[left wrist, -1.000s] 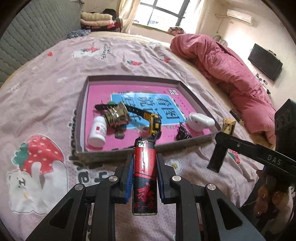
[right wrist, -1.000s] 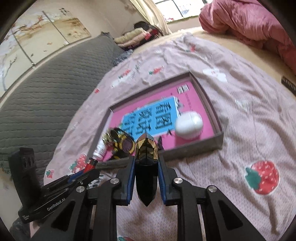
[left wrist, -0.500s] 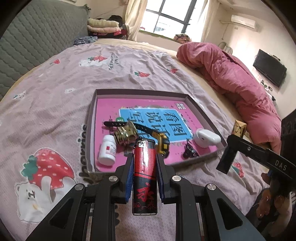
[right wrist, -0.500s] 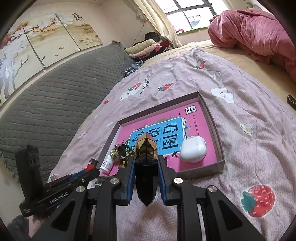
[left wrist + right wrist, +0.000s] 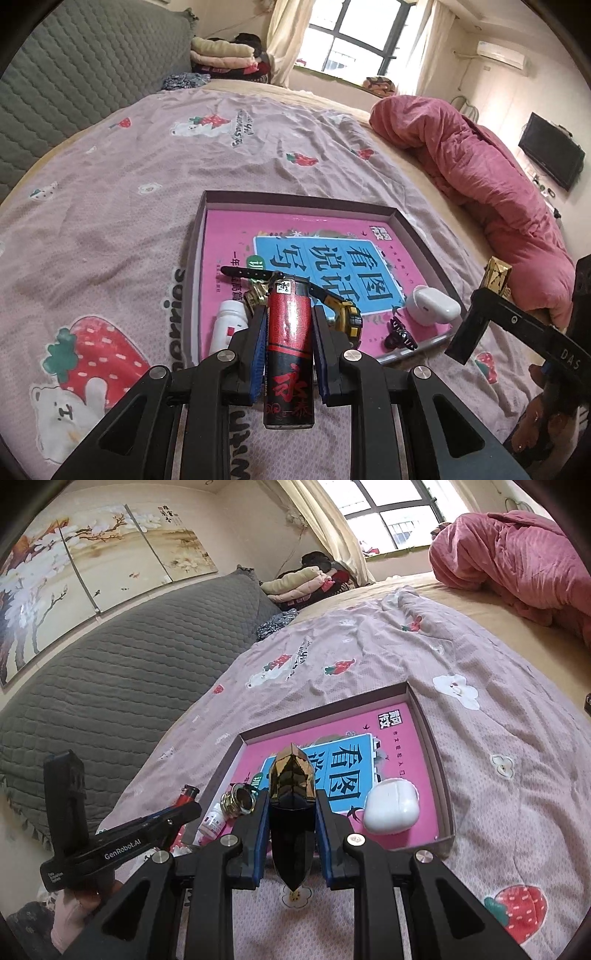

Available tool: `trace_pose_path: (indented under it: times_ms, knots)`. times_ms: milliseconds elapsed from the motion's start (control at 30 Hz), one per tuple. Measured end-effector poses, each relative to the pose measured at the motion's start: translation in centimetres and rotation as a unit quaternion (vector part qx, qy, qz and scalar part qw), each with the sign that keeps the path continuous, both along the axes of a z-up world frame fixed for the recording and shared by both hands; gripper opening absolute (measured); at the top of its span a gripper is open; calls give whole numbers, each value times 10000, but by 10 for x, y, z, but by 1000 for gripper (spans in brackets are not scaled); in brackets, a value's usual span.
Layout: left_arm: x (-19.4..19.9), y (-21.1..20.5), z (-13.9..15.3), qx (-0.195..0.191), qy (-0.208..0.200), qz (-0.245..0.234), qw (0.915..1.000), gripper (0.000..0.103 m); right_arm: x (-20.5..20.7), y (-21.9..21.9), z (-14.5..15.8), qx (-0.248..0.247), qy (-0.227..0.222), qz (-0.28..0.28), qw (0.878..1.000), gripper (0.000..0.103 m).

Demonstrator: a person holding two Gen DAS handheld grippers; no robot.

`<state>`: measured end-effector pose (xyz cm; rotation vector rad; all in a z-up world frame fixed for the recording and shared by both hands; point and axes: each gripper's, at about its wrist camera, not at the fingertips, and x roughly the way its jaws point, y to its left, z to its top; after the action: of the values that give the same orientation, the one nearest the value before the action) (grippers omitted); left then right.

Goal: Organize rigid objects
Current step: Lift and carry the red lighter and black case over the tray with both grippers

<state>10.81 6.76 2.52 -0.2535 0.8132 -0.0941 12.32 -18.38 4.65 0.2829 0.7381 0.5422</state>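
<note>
My left gripper (image 5: pixel 290 314) is shut on a red and black lighter (image 5: pixel 290 343), held upright over the near rim of a shallow box tray (image 5: pixel 295 197) lined with a pink book. In the tray lie a white pill bottle (image 5: pixel 227 325), a yellow tape measure (image 5: pixel 349 317), a black hair claw (image 5: pixel 399 334) and a white earbud case (image 5: pixel 434 308). My right gripper (image 5: pixel 291 801) is shut on a black and gold faceted case (image 5: pixel 291 805), just short of the tray (image 5: pixel 432 738). A gold round jar (image 5: pixel 238 803) sits beside the bottle (image 5: pixel 212 821).
The tray rests on a pink strawberry-print bedsheet (image 5: pixel 110 229). A rumpled pink duvet (image 5: pixel 480 166) lies at the right. A grey quilted headboard (image 5: pixel 110 686) runs along the left, with folded clothes (image 5: pixel 303 581) by the window.
The left gripper drew back from the tray with the lighter, so the tray looks farther off. The right view tilted upward, showing more wall. Both grips are unchanged.
</note>
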Motion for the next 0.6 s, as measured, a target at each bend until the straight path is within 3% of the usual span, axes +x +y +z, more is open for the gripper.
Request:
trace_pose_path:
  times_ms: [400,600]
  knots:
    - [15,-13,-16,98,99,-50,9999,22,16,-2,-12,46,99,-18,9999,23]
    - [20,-17,-22,174,142,-60,9997,22,24,5,-20,-227,162,19,9996,23]
